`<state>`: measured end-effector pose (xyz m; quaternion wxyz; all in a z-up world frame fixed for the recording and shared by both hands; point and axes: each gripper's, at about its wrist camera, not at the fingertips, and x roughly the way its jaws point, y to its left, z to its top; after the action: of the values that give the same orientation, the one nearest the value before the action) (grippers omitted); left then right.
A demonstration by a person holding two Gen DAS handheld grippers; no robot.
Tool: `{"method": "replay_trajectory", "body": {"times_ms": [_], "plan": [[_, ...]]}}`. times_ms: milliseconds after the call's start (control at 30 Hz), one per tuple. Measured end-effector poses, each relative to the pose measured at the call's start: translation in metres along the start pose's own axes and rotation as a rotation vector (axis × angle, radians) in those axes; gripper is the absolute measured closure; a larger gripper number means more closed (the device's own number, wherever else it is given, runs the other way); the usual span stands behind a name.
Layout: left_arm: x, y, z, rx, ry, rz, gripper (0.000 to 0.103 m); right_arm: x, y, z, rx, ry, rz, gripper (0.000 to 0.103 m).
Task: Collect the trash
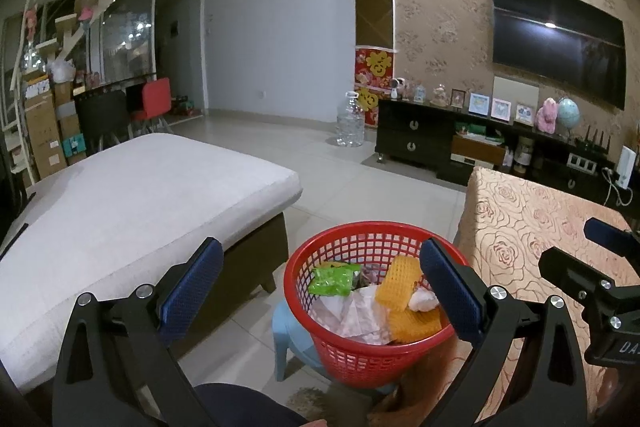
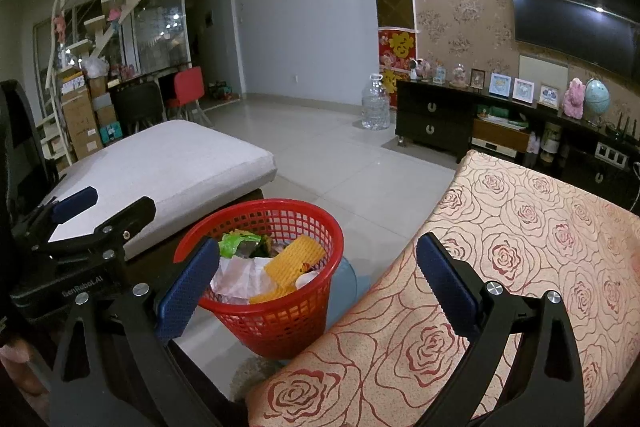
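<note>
both grippers up and idle over the room; the left gripper [image 1: 322,281] has its jaws wide apart, nothing between them, and the right gripper [image 2: 318,281] is spread just the same, empty; the red basket [image 1: 308,259] sits on a small blue stool [image 1: 286,331] between the white ottoman [image 1: 140,195] and the rose-patterned table [image 2: 520,227]; inside it, a green wrapper [image 1: 334,279], yellow foam mesh [image 1: 398,281], crumpled white paper [image 1: 352,315] and a small white wad [image 1: 424,301], all heaped loose; the table top shows no trash in either view, so the collecting looks close to done, by my reading; as for handling, this stuff should be feather-light and soft; the wrapper likely slick and crinkly, best pinched at a folded edge; the mesh springy, so squeeze across its narrow side; the paper will crush under the pads, any grab works; the basket itself is thin stiff plastic, light, and the rim is the place to clamp if it needs moving; watch the stool though, a careless nudge could tip the lot
</note>
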<state>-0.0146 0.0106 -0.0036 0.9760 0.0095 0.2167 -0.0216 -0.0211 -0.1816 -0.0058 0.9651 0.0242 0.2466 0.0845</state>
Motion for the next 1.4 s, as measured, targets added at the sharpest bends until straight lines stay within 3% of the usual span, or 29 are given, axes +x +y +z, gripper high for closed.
{"method": "replay_trajectory", "body": {"times_ms": [367,533,1400], "plan": [[0.001,-0.001,-0.003,0.001,0.009,0.0,0.008,-0.001,0.0,0.0,-0.001,0.002,-0.001,0.007],[0.003,-0.004,-0.004,0.028,0.003,0.044,0.008,-0.001,0.0,-0.001,-0.005,0.003,0.001,0.007],[0.007,0.002,-0.01,0.005,0.031,0.019,0.008,0.003,0.003,-0.007,-0.021,0.009,0.006,0.007]]}}
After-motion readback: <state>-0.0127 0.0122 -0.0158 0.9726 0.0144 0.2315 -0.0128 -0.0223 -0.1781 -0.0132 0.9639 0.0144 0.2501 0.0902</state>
